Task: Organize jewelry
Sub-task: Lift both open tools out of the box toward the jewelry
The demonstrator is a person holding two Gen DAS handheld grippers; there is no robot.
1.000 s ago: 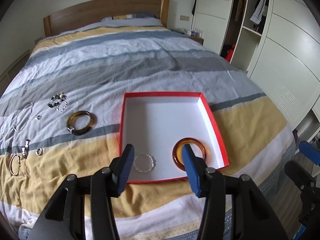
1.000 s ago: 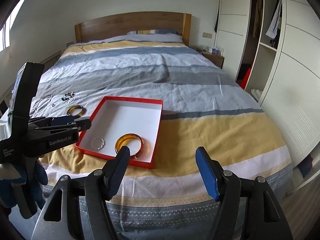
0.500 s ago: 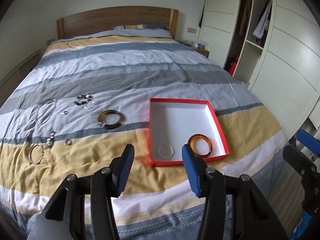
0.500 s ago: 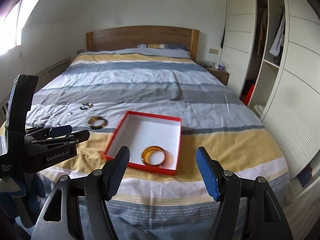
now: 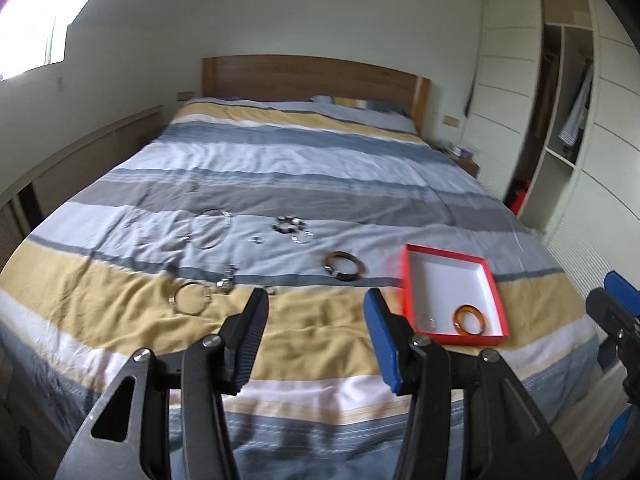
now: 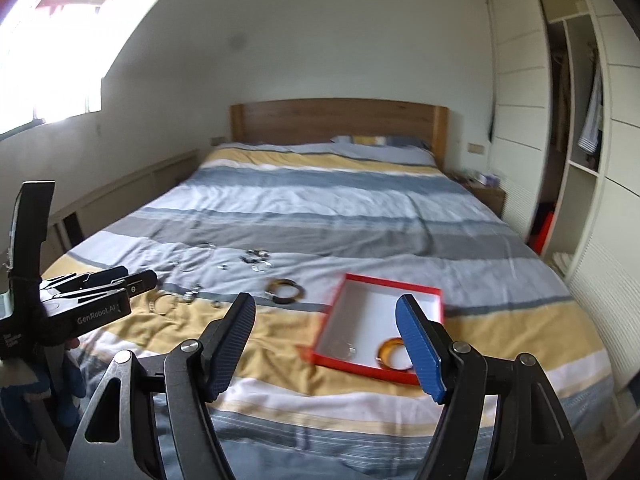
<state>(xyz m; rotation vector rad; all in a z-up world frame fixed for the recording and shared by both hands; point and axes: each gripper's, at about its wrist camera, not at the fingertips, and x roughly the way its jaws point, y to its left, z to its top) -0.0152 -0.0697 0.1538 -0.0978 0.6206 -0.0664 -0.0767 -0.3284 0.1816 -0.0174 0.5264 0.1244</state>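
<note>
On my left gripper (image 5: 316, 308) the two blue-padded jaws stand spread apart with nothing between them, and it hangs above the near end of the bed with the striped yellow, white, grey and blue cover (image 5: 320, 184). On my right gripper (image 6: 326, 316) the jaws are also wide apart and hold nothing. Just past the left jaws, on the yellow stripe, I see a thin silver bangle (image 5: 189, 298) and beside it a small metal watch-like piece (image 5: 226, 280), which is too small for me to name surely. Further on the pale blue stripe lie a large thin silver hoop (image 5: 210, 230), a little heap of dark and silver small pieces (image 5: 290, 226), and a dark brown tortoiseshell bangle (image 5: 345, 266). To the right of this bangle sits the shallow red cardboard box with white inside (image 5: 486, 270). In its near end lie an amber translucent bangle (image 5: 469, 319) and a small silver ring-shaped bracelet (image 5: 427, 322), apart from each other. In the right wrist view the same box (image 6: 352, 280) is partly behind the right jaw. A white wardrobe with open shelves (image 5: 568, 92) stands at the right.
</note>
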